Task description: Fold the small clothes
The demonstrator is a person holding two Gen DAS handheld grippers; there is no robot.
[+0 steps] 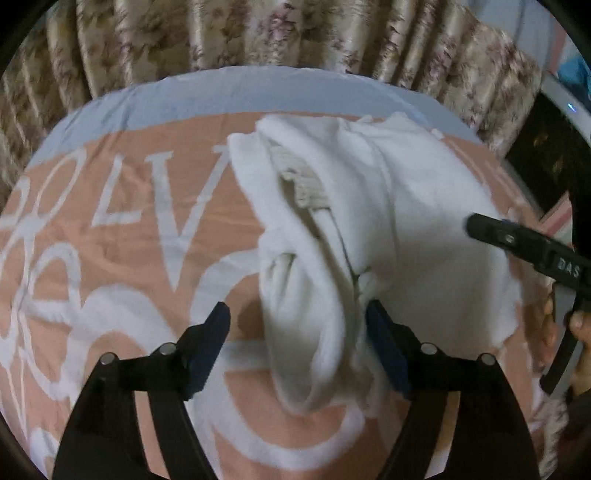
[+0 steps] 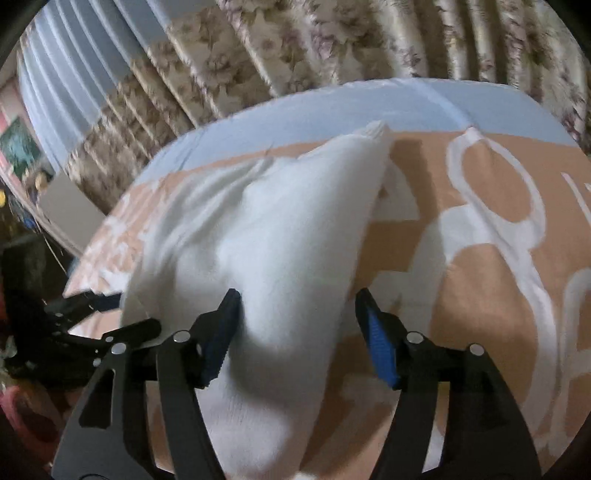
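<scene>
Left wrist view: a white garment (image 1: 369, 229), bunched and partly rolled, is seen lying on a peach bedspread (image 1: 129, 236) with large white lettering. Its long axis runs away from the camera, toward the floral curtain (image 1: 221, 33).

- Left tool (image 1: 297, 328): jaws apart, nothing clamped. A rolled fold of the garment lies between the fingers; the right-hand finger appears to touch the cloth.
- Right tool (image 2: 295, 317): jaws apart, astride a raised ridge of the same garment (image 2: 258, 236); whether the pads press it cannot be told.

Both tools are judged equally near; the garment lies directly ahead of each.

Differences between views: a grey ribbed trim (image 1: 301, 181) is shown only by the left wrist view. The garment's far pointed corner (image 2: 376, 131), lifted off the bed, is shown only by the right wrist view, which is blurred.
</scene>
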